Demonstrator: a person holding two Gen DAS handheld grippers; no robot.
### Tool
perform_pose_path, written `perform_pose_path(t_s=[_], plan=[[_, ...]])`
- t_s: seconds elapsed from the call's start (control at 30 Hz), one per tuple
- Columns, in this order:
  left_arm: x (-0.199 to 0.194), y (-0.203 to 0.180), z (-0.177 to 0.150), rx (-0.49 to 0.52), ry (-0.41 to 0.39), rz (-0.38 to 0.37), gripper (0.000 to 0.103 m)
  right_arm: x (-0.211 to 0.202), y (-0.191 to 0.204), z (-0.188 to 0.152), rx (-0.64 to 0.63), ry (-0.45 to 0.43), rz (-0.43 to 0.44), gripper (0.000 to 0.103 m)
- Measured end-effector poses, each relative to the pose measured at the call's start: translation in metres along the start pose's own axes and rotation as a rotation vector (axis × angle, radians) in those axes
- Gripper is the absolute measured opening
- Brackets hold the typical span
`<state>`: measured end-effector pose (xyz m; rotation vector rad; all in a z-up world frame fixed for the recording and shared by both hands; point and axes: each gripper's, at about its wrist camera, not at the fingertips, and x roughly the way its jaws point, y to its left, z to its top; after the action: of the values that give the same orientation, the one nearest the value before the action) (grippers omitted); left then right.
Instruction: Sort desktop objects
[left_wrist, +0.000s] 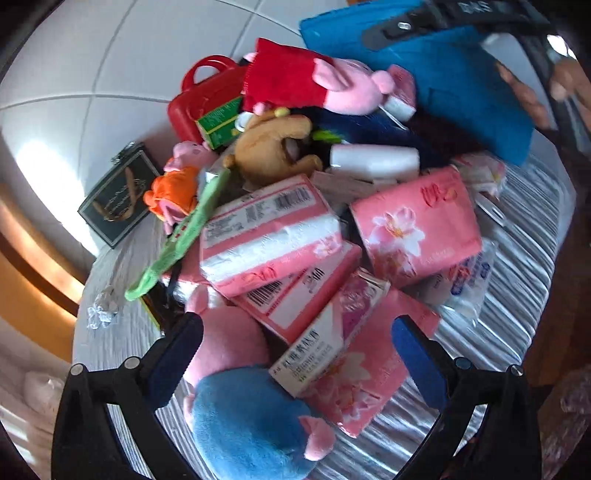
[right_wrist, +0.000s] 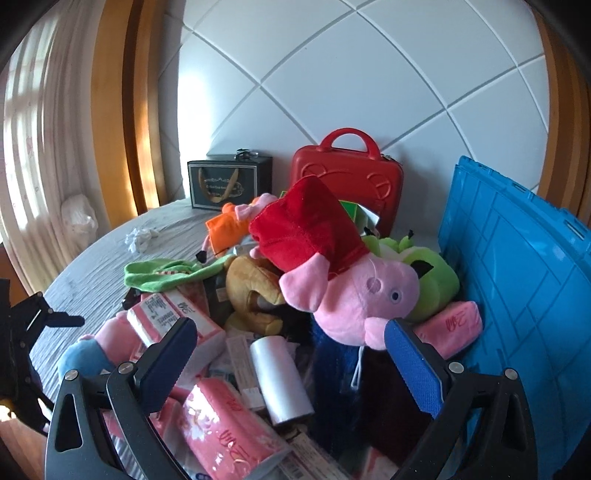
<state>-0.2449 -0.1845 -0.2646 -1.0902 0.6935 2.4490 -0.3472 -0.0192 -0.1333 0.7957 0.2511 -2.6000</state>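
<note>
A heap of objects lies on the grey table (left_wrist: 517, 295). Several pink tissue packs (left_wrist: 269, 232) sit in front, with a pink carton (left_wrist: 332, 328) on top. My left gripper (left_wrist: 295, 350) hangs open just above the carton and a blue-clad pig plush (left_wrist: 251, 421). In the right wrist view, a red-dressed pig plush (right_wrist: 332, 269) lies on top of the pile, beside a brown plush (right_wrist: 255, 291) and a green plush (right_wrist: 432, 280). My right gripper (right_wrist: 288, 354) is open over a white roll (right_wrist: 280, 380), its right pad near the pig's snout.
A blue plastic crate (right_wrist: 517, 295) stands tilted at the right. A red case (right_wrist: 347, 177) and a black gift bag (right_wrist: 229, 181) stand against the white tiled wall. A green cloth (right_wrist: 162, 273) and a crumpled white scrap (right_wrist: 140, 236) lie to the left.
</note>
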Motion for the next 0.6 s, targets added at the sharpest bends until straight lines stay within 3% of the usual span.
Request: perform_pose_path(t_s=[0.07, 0.13, 0.27, 0.43, 0.5, 0.6], plan=[[0.001, -0.016, -0.007, 0.085, 0.008, -0.095, 0.103, 0.014, -0.003, 0.003, -0.011, 0.032, 0.007, 0.103], [0.006, -0.033, -0.011, 0.183, 0.018, -0.137, 0.103, 0.024, -0.007, 0.006, -0.007, 0.048, 0.028, 0.103], [0.022, -0.050, -0.018, 0.326, 0.045, -0.153, 0.103, 0.034, -0.011, 0.008, -0.007, 0.051, 0.041, 0.103], [0.021, -0.022, -0.005, 0.295, 0.006, -0.191, 0.099, 0.044, -0.008, 0.006, 0.002, 0.081, 0.062, 0.103], [0.026, -0.011, -0.002, 0.292, 0.007, -0.229, 0.093, 0.046, -0.004, 0.005, -0.002, 0.084, 0.057, 0.103], [0.044, -0.001, -0.003, 0.293, 0.079, -0.329, 0.077, 0.047, -0.001, 0.006, -0.012, 0.076, 0.034, 0.103]])
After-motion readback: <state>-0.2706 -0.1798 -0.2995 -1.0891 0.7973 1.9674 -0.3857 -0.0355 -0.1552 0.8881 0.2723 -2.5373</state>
